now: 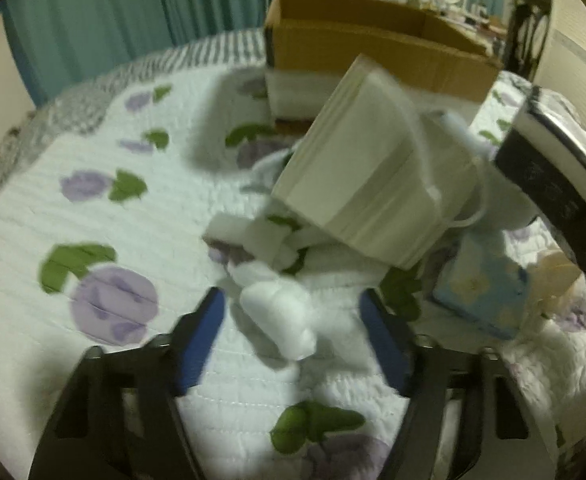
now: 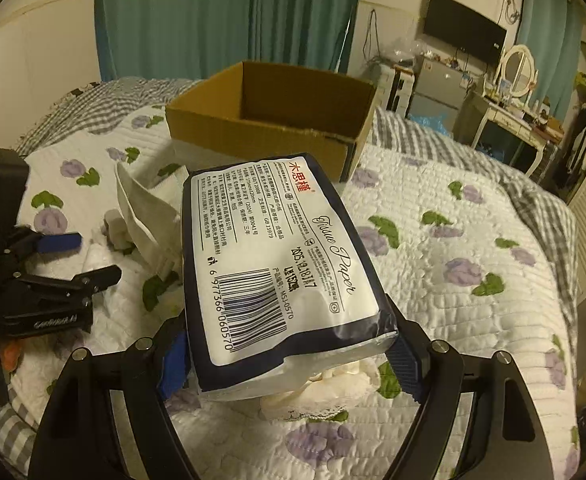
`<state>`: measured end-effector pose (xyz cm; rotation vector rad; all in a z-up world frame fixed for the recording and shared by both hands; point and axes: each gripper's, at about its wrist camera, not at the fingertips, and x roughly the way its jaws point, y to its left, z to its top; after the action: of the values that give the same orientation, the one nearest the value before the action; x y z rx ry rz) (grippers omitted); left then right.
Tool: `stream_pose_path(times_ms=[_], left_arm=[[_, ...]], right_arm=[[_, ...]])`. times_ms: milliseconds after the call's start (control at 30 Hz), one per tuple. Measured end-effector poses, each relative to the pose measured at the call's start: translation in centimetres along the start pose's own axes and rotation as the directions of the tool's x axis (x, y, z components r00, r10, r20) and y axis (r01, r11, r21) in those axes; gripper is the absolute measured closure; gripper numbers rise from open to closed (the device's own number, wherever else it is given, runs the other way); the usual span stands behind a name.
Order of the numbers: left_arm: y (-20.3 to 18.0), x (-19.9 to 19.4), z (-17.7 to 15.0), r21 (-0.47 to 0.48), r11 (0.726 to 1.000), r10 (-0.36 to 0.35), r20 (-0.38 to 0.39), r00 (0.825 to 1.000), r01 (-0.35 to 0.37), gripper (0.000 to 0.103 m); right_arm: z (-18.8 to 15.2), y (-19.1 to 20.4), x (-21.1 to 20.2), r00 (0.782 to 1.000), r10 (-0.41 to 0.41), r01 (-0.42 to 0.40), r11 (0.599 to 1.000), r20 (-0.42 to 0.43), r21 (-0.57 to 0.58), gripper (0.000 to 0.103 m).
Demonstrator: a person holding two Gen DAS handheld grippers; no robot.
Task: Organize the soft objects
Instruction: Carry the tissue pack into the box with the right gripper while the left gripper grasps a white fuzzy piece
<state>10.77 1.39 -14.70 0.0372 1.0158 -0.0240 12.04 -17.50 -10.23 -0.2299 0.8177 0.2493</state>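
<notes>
My right gripper [image 2: 289, 360] is shut on a white and navy tissue paper pack [image 2: 277, 256], held above the bed; the pack also shows at the right of the left wrist view [image 1: 557, 184]. My left gripper [image 1: 293, 336] is open, low over the quilt, with a white cotton wad [image 1: 281, 320] between its blue pads. Behind it a stack of white face masks [image 1: 369, 184] leans on a pile of white soft pieces [image 1: 253, 236]. A blue floral pack [image 1: 485, 292] lies to the right. An open cardboard box [image 2: 269, 120] stands at the far side of the bed.
The bed has a white quilt with purple flowers [image 2: 453, 240] and a grey checked blanket [image 2: 433, 136]. Teal curtains [image 2: 213, 20], a wall TV [image 2: 465, 32] and a dressing table with mirror [image 2: 517, 80] stand beyond. The left gripper shows at the left of the right wrist view [image 2: 53, 264].
</notes>
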Motion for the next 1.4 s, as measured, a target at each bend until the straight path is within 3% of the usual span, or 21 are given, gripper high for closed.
stream_pose_path(times_ms=[33, 133, 367, 667, 767, 867, 1000, 1100, 1233, 1400], left_arm=[[0.2, 0.5, 0.0, -0.013, 1.000, 0.000, -0.017, 1.000, -0.001, 0.064], [0.5, 0.5, 0.0, -0.024, 1.000, -0.003, -0.016, 1.000, 0.002, 0.070], [-0.4, -2.6, -0.5, 0.026, 1.000, -0.003, 0.057, 0.998, 0.002, 0.073], [-1.2, -9.4, 1.2, 0.075, 0.997, -0.025, 0.202, 0.979, 0.010, 0.073], [-1.9, -12.3, 3.0, 0.110, 0.994, -0.027, 0.275, 0.961, -0.004, 0.073], [-2.1, -14.6, 6.0, 0.126, 0.991, -0.081, 0.326, 0.942, 0.042, 0.072], [-2.5, -16.0, 10.4, 0.152, 0.988, -0.081, 0.396, 0.915, 0.022, 0.072], [-2.9, -15.7, 13.9, 0.159, 0.987, -0.093, 0.415, 0.905, 0.029, 0.072], [-3.2, -13.6, 18.3, 0.165, 0.985, -0.114, 0.409, 0.905, 0.049, 0.072], [-3.7, -8.6, 21.6, 0.182, 0.982, -0.119, 0.367, 0.923, 0.055, 0.068]], right_arm=[[-0.1, -0.1, 0.2, 1.000, 0.002, -0.002, 1.000, -0.004, 0.004, 0.022], [-0.4, -0.7, 0.3, 1.000, 0.012, -0.012, 1.000, -0.001, 0.029, 0.022], [-0.7, -1.1, -1.0, 1.000, 0.008, -0.009, 0.997, 0.008, 0.077, 0.022], [1.5, 0.0, -6.9, 0.991, -0.016, 0.009, 0.998, 0.132, 0.054, 0.022], [3.6, 0.2, -9.0, 0.981, -0.034, 0.029, 0.999, 0.190, 0.032, 0.021], [5.9, 0.2, -10.3, 0.972, -0.048, 0.047, 0.999, 0.231, 0.011, 0.021], [9.8, 0.2, -11.1, 0.957, -0.065, 0.071, 0.997, 0.281, -0.014, 0.021], [13.0, -0.2, -10.3, 0.952, -0.071, 0.077, 0.997, 0.299, -0.009, 0.021], [17.0, -1.2, -7.8, 0.950, -0.046, 0.042, 0.999, 0.308, 0.020, 0.021], [20.7, -3.5, -1.3, 0.970, -0.008, -0.014, 0.996, 0.243, 0.087, 0.021]])
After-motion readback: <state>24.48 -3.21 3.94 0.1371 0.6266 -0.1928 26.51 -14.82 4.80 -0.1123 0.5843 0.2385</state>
